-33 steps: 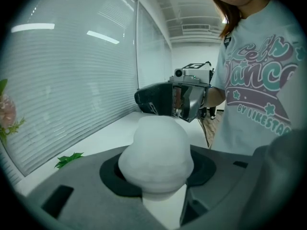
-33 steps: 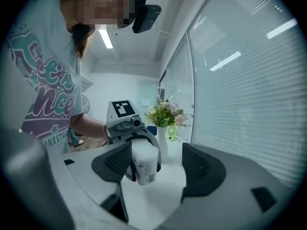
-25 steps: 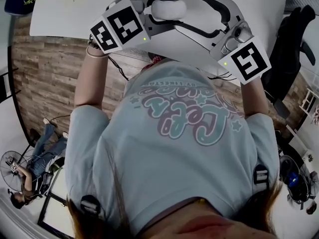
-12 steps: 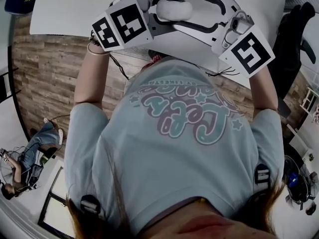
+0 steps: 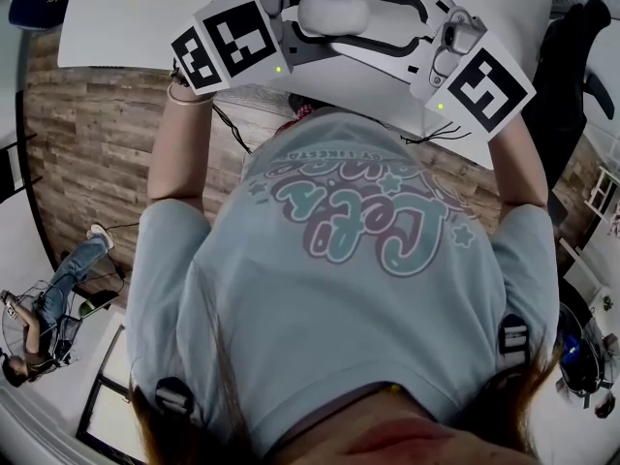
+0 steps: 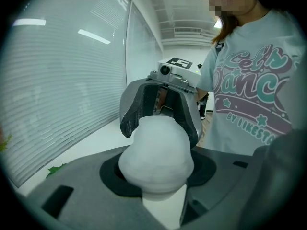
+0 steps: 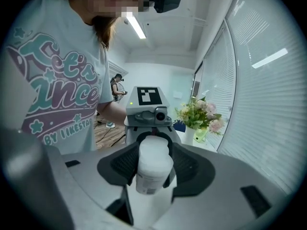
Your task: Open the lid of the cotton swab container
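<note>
From the head view I see the container up at 12 o'clock, lying on its side in the air above the white table, caught between the two tools. The left gripper reaches it from about 9 o'clock and its jaws are clamped on that end. In the left gripper view the white, rounded body fills the gap between the dark pads and touches both. The right gripper comes in from about 4 o'clock, with its marker cube low on that side. Its jaws have just been closing. In the right gripper view the container sits dead centre between them, labelled end toward the camera, and the black pads press on it at 3 and 9 o'clock. So each tool grips one end and the two sets of jaws nearly meet around the middle, pointing at each other. I cannot tell which end carries the lid, or whether it has parted from the body. A vase of flowers stands on the table at 2 o'clock, beyond the left tool as the right gripper view sees it.
</note>
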`<state>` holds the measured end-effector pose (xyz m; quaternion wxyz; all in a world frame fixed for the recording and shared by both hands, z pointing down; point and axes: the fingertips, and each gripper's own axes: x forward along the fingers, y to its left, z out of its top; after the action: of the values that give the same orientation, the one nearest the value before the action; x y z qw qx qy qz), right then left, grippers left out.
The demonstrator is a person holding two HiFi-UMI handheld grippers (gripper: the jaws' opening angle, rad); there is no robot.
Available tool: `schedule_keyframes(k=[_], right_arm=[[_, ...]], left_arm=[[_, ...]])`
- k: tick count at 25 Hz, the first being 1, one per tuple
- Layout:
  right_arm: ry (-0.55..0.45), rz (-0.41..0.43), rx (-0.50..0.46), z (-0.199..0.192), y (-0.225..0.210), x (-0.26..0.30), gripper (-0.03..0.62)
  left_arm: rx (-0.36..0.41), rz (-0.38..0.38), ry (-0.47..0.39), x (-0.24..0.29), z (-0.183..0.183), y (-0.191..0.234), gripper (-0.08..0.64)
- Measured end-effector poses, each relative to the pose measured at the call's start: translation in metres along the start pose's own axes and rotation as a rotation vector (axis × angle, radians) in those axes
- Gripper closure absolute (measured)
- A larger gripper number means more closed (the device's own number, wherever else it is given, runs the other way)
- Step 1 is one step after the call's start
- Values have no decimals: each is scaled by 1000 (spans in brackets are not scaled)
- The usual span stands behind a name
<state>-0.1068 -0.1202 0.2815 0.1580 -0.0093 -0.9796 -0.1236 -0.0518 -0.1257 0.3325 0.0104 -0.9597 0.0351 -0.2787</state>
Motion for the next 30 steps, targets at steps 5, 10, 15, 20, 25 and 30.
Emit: schedule_keyframes(k=[5,10,15,20,25,30], right_arm=[[-27,53,18,2,4,0,377],[-39,115,34,3,8,0,387],[-77,122,83,5,6,-1,387],[-136,154,166,10,6,-5,393],[-149,160,201,13,5,-6,394],[-170,172,266,12,3,-6,396]], left_arm=[[-2,-19,-8,0,2,-4,357],[13,-30,0,2,3,-7,357],[24,-25,-11,0,6,-6,357],[16,-33,-45,-1,11,-9,357],[35,-40,-40,-3,12,-10,357],[44,-33,-30,-3,10,-9,357]])
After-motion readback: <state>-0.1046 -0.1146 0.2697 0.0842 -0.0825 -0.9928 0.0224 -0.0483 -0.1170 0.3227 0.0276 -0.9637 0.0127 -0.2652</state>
